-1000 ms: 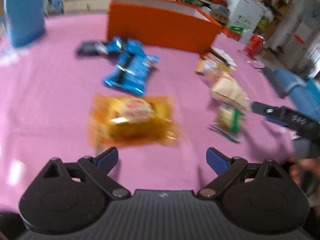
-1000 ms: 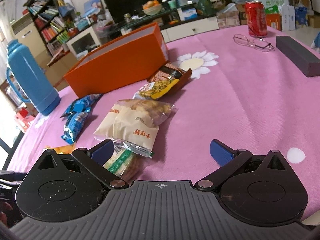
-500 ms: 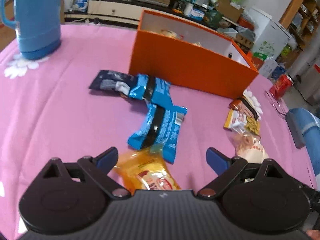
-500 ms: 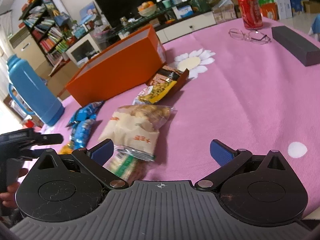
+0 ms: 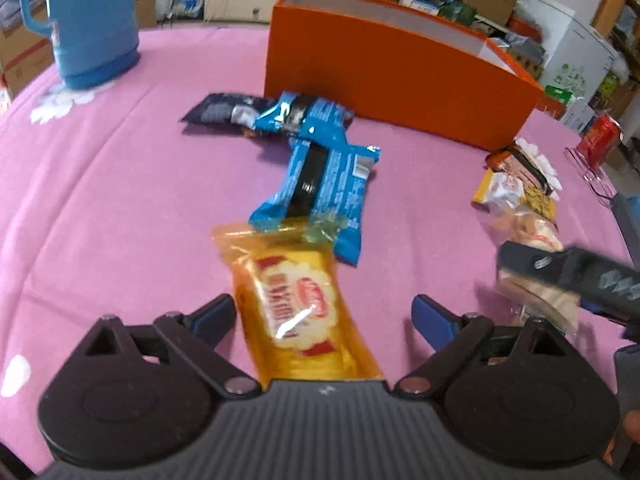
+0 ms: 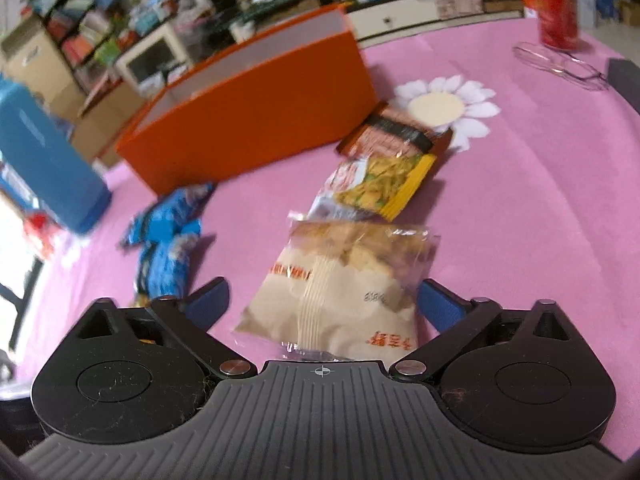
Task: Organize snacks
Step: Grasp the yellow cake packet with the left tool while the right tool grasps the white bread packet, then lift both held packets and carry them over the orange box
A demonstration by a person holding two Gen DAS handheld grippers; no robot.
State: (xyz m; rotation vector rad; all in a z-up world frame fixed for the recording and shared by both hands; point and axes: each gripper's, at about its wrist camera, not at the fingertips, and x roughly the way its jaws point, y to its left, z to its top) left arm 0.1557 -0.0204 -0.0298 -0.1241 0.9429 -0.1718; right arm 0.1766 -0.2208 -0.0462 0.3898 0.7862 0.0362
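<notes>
An open orange box stands at the back of the pink table; it also shows in the right wrist view. My left gripper is open, its jaws on either side of a yellow-orange snack packet that lies flat. Blue packets lie beyond it. My right gripper is open around a beige cracker bag on the table. A yellow and brown packet lies past it. The right gripper's finger shows in the left wrist view.
A blue thermos stands at the far left of the pink tablecloth. A red can, glasses and a dark case sit at the far right. A dark packet lies by the blue ones.
Both grippers have moved forward. The left one now straddles the yellow-orange packet. The right one has shifted left so the cracker bag sits between its jaws.
</notes>
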